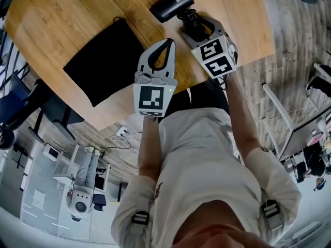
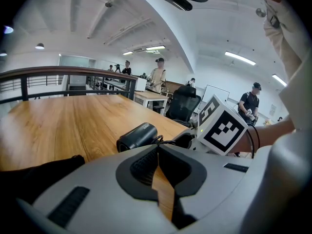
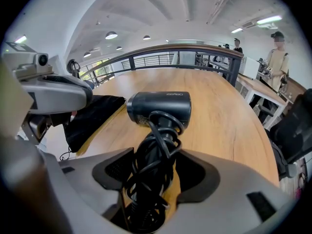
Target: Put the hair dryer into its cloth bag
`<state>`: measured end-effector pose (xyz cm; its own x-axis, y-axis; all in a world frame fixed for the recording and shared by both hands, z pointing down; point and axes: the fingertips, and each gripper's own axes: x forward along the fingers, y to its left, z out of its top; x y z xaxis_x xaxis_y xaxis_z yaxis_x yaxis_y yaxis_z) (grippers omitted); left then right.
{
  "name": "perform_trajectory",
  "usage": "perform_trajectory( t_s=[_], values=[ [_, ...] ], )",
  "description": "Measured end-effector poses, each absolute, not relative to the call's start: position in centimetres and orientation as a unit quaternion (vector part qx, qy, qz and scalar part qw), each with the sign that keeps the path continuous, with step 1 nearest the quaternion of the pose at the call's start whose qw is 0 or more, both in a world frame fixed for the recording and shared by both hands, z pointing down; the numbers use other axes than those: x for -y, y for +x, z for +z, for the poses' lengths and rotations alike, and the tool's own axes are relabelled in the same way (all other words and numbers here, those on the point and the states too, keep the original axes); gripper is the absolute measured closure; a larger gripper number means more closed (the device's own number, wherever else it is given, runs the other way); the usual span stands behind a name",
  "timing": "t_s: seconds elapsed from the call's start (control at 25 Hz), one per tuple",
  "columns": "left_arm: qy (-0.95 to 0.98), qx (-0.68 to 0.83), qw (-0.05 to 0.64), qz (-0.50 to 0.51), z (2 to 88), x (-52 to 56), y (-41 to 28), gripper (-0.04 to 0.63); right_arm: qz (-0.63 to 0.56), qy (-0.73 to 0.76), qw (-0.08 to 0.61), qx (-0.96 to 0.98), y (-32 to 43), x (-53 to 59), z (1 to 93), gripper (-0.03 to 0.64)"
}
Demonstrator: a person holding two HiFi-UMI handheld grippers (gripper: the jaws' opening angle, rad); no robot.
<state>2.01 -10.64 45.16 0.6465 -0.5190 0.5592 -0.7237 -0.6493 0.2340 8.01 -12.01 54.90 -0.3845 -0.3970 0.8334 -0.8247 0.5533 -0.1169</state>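
The black hair dryer [image 1: 172,4] lies on the wooden table [image 1: 67,14] at its far side, with its cord wound round the handle. My right gripper [image 1: 196,25] straddles that handle from the near side. In the right gripper view its pads press on the cord bundle [image 3: 155,145], with the dryer's barrel [image 3: 161,108] just beyond. The black cloth bag [image 1: 106,61] lies flat to the left, also at the left edge of the right gripper view [image 3: 92,111]. My left gripper [image 1: 168,41] hovers between bag and dryer, jaws together and empty [image 2: 157,149]. The dryer [image 2: 138,135] shows ahead of it.
The table's curved near edge [image 1: 119,112] runs close under both grippers, with floor below. A railing [image 3: 195,57] borders the table's far side. An office chair [image 2: 184,101] and standing people [image 2: 157,77] are in the background. The right gripper's marker cube [image 2: 222,126] sits close to the left gripper.
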Motion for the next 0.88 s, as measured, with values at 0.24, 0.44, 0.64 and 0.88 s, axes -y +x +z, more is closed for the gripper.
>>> perform_trajectory(
  t_s=[0.24,0.44,0.64,0.88],
  values=[
    [0.861,0.377,0.236,0.245,46.3,10.4,0.3,0.575,0.256,0.392,0.39,0.793,8.4,12.1,54.5,0.347],
    [0.846,0.398,0.246,0.257,47.4,9.9,-1.4,0.574,0.236,0.384,0.394,0.801,8.5,11.8,54.1,0.348],
    [0.83,0.418,0.255,0.268,48.7,9.4,-3.6,0.574,0.224,0.377,0.39,0.809,7.9,11.8,53.8,0.348],
    [0.804,0.45,0.257,0.292,49.9,8.8,-6.0,0.503,0.208,0.364,0.39,0.82,7.2,11.6,53.1,0.348]
  ],
)
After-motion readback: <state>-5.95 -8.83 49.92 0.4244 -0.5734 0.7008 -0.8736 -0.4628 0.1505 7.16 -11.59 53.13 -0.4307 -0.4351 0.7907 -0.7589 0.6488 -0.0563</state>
